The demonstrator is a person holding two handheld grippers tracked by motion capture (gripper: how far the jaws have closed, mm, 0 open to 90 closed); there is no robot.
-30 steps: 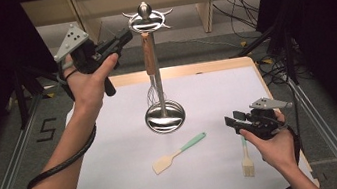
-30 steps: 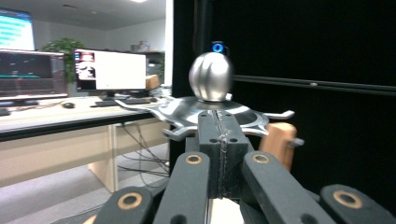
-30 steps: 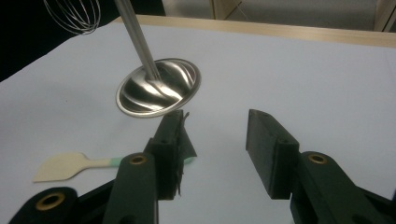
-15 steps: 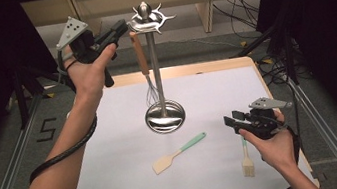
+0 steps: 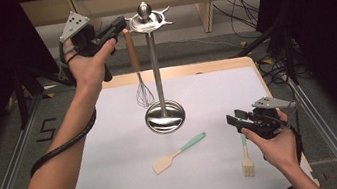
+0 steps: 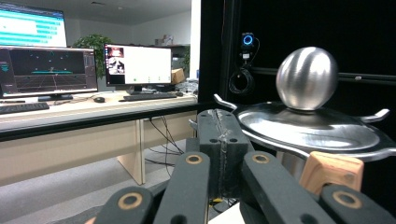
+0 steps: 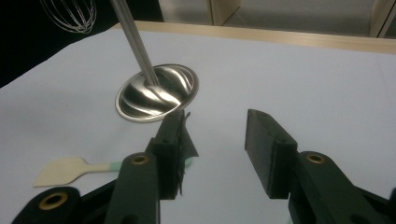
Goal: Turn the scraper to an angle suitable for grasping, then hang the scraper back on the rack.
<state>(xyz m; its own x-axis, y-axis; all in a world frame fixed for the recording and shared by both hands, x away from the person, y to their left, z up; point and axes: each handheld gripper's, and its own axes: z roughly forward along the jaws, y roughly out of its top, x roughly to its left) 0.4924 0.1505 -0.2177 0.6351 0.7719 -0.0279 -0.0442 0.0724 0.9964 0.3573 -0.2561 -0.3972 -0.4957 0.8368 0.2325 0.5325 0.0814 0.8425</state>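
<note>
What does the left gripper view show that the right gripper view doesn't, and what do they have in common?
Left gripper view alone: the stand's ball finial and hooked top disc, the wooden end of the whisk handle close beside the shut left tool, plus monitors on a desk behind.

Right gripper view alone: the stand's round base on the white table cover, the whisk's wire loops, the spatula, and the open, empty right tool.

Shared: the same metal utensil stand and the same whisk, each seen at opposite ends.
</note>
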